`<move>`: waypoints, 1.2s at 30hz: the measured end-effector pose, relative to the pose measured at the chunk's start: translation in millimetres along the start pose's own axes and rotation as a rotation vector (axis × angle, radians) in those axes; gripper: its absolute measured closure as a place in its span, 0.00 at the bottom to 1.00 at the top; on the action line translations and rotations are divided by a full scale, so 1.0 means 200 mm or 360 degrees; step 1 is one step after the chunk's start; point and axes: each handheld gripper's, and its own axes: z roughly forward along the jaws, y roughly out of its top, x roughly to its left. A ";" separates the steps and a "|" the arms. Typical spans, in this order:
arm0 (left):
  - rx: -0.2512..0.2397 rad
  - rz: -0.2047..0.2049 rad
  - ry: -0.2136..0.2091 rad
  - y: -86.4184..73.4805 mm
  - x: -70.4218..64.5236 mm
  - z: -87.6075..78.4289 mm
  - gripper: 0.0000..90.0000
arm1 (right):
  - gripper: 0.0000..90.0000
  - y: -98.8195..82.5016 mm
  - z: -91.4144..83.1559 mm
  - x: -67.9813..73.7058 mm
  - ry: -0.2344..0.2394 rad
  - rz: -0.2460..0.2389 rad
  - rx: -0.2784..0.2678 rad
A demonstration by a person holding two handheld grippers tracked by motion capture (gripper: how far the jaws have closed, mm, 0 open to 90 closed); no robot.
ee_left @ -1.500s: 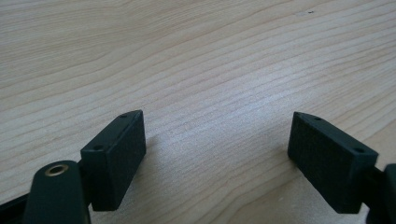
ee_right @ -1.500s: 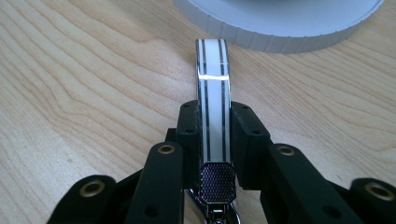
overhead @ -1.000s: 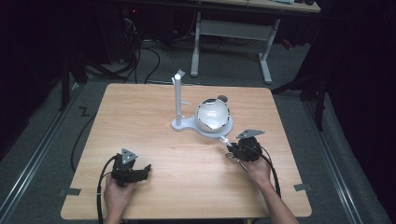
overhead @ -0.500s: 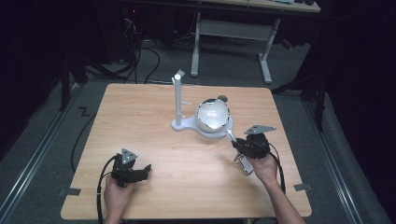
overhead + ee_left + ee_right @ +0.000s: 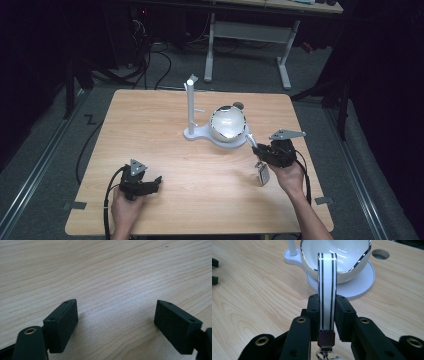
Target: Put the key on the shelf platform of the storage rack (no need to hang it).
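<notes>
Grip on the striped strap (image 5: 327,285): the right gripper (image 5: 327,302) is clamped on the white, black-lined band near its knurled metal end (image 5: 326,338), so that most of the band stands free ahead of the jaws. This hold is judged to leave the free end available for presenting to the stand. In the high view a small pale tag (image 5: 262,175) is seen hanging below the right hand, above the table (image 5: 165,115); it is taken to belong to the same strap, though the link cannot be made out.

The left gripper (image 5: 115,315) is held low over bare wood at the near left, its jaws wide apart with nothing between them, well apart from the work and apparently kept out of the way.

Directly ahead of the strap a glossy white bowl (image 5: 337,260) with a chrome rim is seated on the round white base (image 5: 367,277) of the stand. The stand's upright post (image 5: 190,107) rises beside the bowl on the far-left side. The bowl is thus placed between strap and post and would have to be passed over or around. A round hole (image 5: 379,254) in the tabletop lies behind the base.
</notes>
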 end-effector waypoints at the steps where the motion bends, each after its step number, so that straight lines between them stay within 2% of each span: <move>1: 0.0000 0.0000 0.0000 0.00 0.00 0.00 0.22 | 0.84 0.01 -0.01 0.00 -0.0001 -0.0001 -0.0005; 23: 0.0007 0.0021 -0.0012 0.00 0.00 0.00 0.22 | 0.84 0.10 -0.14 -0.02 0.0005 0.0030 -0.0057; 36: 0.0007 0.0021 -0.0011 0.00 0.00 0.00 0.22 | 0.84 0.19 -0.15 -0.02 0.0027 0.0036 -0.0066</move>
